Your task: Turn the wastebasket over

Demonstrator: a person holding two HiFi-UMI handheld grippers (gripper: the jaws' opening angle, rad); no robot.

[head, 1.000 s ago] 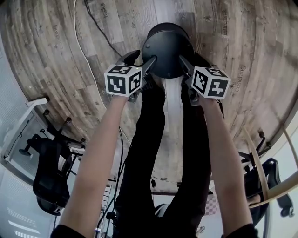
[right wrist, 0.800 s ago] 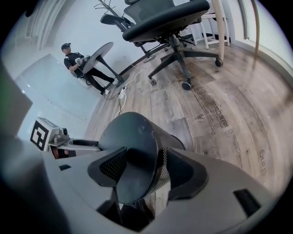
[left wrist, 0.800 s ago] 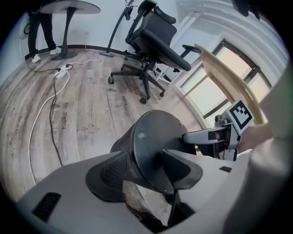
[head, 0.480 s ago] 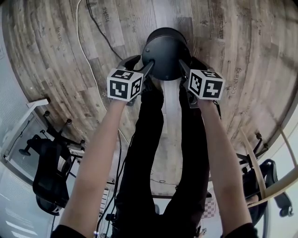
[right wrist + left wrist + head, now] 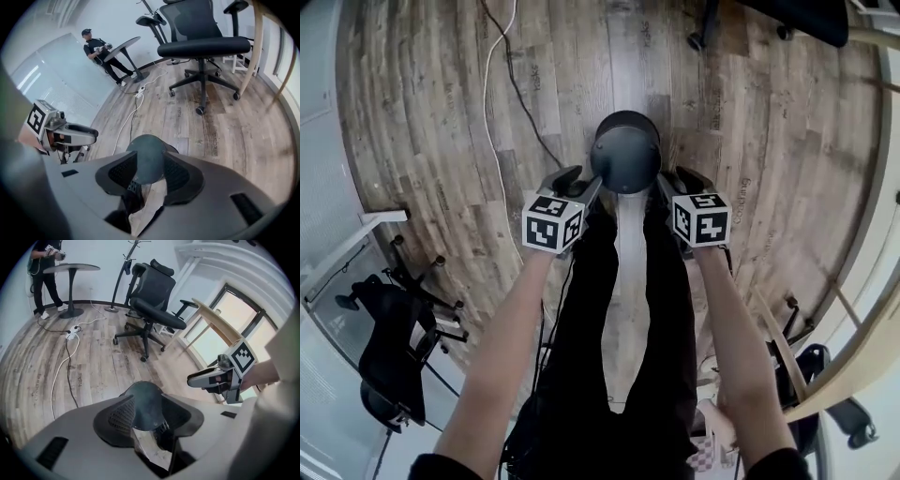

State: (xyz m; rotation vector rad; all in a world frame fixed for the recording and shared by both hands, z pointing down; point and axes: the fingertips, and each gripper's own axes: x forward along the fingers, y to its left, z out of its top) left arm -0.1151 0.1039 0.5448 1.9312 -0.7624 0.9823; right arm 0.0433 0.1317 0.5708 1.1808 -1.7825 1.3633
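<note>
The black round wastebasket [image 5: 625, 150] hangs above the wood floor, its closed base toward my head camera. My left gripper [image 5: 581, 184] clamps its left side and my right gripper [image 5: 676, 184] its right side. Both sets of jaws have just been closing, with the basket between them. In the left gripper view the dark basket wall [image 5: 145, 401] fills the gap between the pads, and pale liner [image 5: 150, 448] hangs below. The right gripper view shows the same wall [image 5: 147, 157] and liner [image 5: 147, 201].
A black office chair [image 5: 154, 296] stands on the floor beyond the basket. White and black cables [image 5: 502, 66] trail across the boards. A person [image 5: 98, 49] stands by a round table at the far wall. Another chair [image 5: 389, 347] is at lower left, a wooden desk edge [image 5: 862, 366] at right.
Both grippers have risen together with the wastebasket between them, lifting it away from the floor. The jaws have narrowed on it. The floor now looks farther off.
</note>
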